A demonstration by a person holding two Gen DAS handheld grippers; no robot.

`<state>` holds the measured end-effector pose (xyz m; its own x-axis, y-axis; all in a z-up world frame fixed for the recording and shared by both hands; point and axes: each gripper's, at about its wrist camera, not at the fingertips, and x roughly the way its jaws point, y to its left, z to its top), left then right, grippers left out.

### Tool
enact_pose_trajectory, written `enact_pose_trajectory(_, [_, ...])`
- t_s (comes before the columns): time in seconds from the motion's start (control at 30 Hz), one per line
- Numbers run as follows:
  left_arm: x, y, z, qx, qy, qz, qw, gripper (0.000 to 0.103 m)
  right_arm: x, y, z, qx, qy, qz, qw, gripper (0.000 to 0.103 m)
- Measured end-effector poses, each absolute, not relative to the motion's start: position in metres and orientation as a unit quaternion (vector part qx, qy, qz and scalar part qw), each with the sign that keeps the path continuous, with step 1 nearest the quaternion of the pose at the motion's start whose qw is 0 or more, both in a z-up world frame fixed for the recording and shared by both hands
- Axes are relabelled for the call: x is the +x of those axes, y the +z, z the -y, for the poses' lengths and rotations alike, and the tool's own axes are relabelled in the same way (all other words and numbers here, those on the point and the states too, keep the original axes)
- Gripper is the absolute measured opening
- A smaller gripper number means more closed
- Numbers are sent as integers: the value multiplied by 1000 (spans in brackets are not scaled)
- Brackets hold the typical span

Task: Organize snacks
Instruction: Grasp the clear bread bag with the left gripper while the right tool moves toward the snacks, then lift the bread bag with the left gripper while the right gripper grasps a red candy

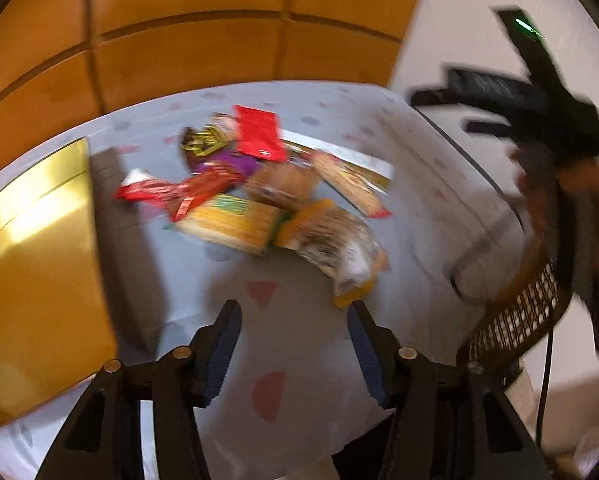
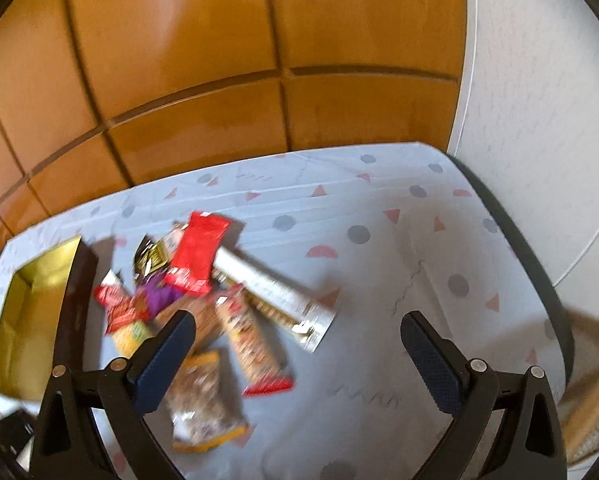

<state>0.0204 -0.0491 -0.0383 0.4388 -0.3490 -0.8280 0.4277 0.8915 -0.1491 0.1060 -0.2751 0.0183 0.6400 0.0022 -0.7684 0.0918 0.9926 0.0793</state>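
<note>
1. Snacks (image 2: 203, 312) are seen heaped in one loose pile on the patterned tablecloth (image 2: 379, 240), towards the left of the table in the right wrist view; none is seen sorted or lined up.
2. In the pile, a red packet (image 2: 197, 254) is laid on top at the far end, a long white bar (image 2: 271, 292) is set slanting beside it, a purple wrapper (image 2: 157, 294) is partly buried, and a bag with a yellow edge (image 2: 203, 404) is placed nearest the camera. The frames are blurred, so labels cannot be read.
3. A gold box (image 2: 31, 320) is stood open just left of the pile. Nothing is seen on the part of its floor that shows, so it is judged that no snack has been put away yet, if the box is the intended place.
4. The left gripper (image 1: 295, 336) is held above the cloth just short of the pile, with its jaws spread and nothing between them.
5. The right gripper (image 2: 299, 340) is held over the table with its jaws wide apart and empty; its left finger (image 2: 167, 356) is seen in front of the pile, and contact cannot be told.
6. The task is judged to be at its very start: every packet is left to be picked up and placed.
</note>
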Motion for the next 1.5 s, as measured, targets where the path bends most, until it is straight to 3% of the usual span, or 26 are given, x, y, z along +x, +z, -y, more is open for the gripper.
enact_pose_trajectory(0.2, [46,-44,67,-12,-265,-527,807,55,140,-8,308,82,-27,-446,891,103])
enact_pose_trajectory(0.37, [75,-54,92,-53,-241,-559,792,65,144,-15,319,122,-13,-453,883,103])
enact_pose_trajectory(0.53, [90,-73,118,-36,-187,-575,796,75,141,-13,320,135,-1,-448,884,103])
enact_pose_trajectory(0.7, [98,-92,136,1,-143,-577,804,76,141,-12,317,138,10,-446,884,103])
enact_pose_trajectory(0.77, [93,-92,138,19,-146,-569,809,73,140,-13,317,136,10,-447,884,103])
enact_pose_trajectory(0.83, [84,-90,133,20,-162,-554,816,47,141,-14,317,134,8,-449,883,103])
enact_pose_trajectory(0.93, [69,-85,120,38,-181,-544,819,41,140,-13,316,125,4,-447,886,103])
enact_pose_trajectory(1.13, [23,-70,77,83,-220,-505,830,41,142,-17,314,117,6,-457,882,102])
enact_pose_trajectory(1.3, [-3,-73,37,95,-227,-486,839,41,145,-24,303,97,20,-477,873,85])
enact_pose_trajectory(1.37, [-9,-73,25,92,-223,-480,844,41,145,-27,294,88,34,-487,869,70])
enact_pose_trajectory(1.5, [-7,-79,15,75,-231,-481,842,41,139,-25,250,34,119,-494,860,68])
